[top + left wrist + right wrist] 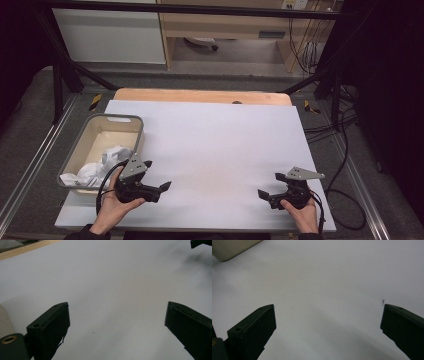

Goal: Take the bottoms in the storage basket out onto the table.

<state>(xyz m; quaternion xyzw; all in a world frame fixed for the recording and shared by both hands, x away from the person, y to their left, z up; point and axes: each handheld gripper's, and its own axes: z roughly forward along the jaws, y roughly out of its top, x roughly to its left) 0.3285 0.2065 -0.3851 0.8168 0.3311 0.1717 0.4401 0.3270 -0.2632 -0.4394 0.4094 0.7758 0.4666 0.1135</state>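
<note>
In the left gripper view the two black jaws of the left gripper point(117, 322) stand wide apart with nothing between them but bare white surface; the right gripper point(328, 326) shows the same in its own view, jaws spread wide and holding nothing. From above, the left gripper point(156, 176) sits at the near left of the white rectangular table top point(215, 145), held in the person's left hand point(114, 205), and the right gripper point(270, 185) sits at the near right in the right hand point(301, 214), the two well apart and turned toward each other. Just left of the left gripper, at the table's left edge, stands a grey-rimmed beige plastic bin point(117, 120). In its near half lies crumpled white cloth point(100, 167), a loose heap of soft folds, bright against the bin's beige floor, with one end hanging over the near left rim.
</note>
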